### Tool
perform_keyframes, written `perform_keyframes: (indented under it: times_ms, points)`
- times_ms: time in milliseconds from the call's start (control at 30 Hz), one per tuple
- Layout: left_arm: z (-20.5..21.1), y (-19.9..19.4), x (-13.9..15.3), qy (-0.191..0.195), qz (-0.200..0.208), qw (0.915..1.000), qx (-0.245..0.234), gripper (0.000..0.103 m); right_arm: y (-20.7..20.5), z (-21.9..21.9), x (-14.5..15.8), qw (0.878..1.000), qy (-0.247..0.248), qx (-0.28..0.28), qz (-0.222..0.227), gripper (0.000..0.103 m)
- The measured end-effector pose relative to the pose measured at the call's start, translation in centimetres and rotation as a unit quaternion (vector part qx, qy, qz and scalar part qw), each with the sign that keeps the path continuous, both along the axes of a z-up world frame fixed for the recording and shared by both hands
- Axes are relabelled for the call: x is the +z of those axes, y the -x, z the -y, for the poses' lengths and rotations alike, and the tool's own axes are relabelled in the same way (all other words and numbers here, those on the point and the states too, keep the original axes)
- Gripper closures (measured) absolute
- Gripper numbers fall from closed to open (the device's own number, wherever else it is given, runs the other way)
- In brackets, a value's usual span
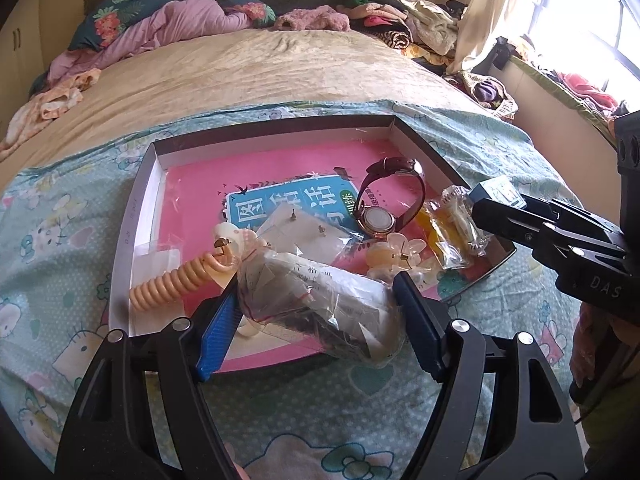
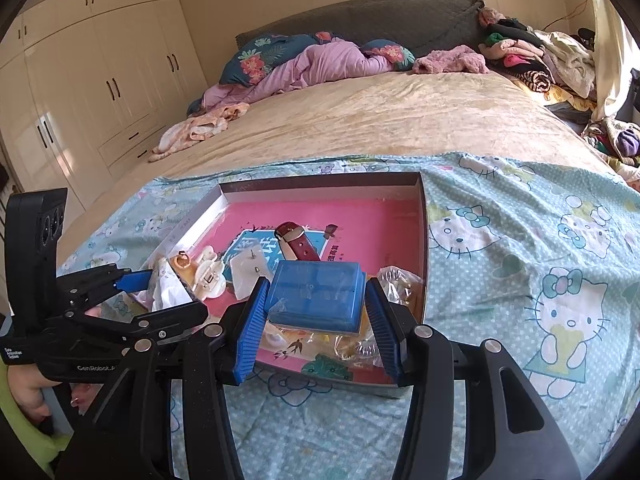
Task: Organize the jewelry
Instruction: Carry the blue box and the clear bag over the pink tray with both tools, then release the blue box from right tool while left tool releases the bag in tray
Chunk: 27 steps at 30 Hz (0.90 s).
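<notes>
Watch [image 1: 390, 196] face shows in left view (right: strap only).

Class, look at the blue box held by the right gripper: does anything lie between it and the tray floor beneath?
Yes. The blue box hangs over the tray, with a clear packet and small trinkets directly underneath, near the tray's front right corner.

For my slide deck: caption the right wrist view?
Right tongs hold a blue case above the jewelry tray on a bed.

Black hand-held gripper [image 2: 316, 320], blue ribbed pads [image 2: 250, 328], silver screws.
</notes>
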State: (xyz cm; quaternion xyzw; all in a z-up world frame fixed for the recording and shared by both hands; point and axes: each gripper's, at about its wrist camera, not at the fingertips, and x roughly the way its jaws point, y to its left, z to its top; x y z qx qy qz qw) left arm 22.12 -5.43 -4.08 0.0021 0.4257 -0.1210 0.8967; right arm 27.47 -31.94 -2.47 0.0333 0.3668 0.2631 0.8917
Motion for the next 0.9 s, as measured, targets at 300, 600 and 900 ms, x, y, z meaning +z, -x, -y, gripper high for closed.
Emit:
perform_keyframes:
  times_ms: [300,600,900]
  points:
    - [-0.1,-0.1,-0.3,-0.004,0.003,1.0000,0.001,0.026,-0.8,-0.6,-1.5,1.000,0.007,0.003,-0.018,0.056]
    - [-0.4,0.6,0.9,-0.002,0.015,0.9999,0.005,0.021,-0.5,-1.0,-1.8,1.000,0.008,0.007,-0.026,0.051]
    - [-0.8,1.9,2.3,-0.003,0.031,0.9995,0.009,0.017,1.2,-0.1,0.2,1.000,-0.002,-0.005,-0.003,0.032]
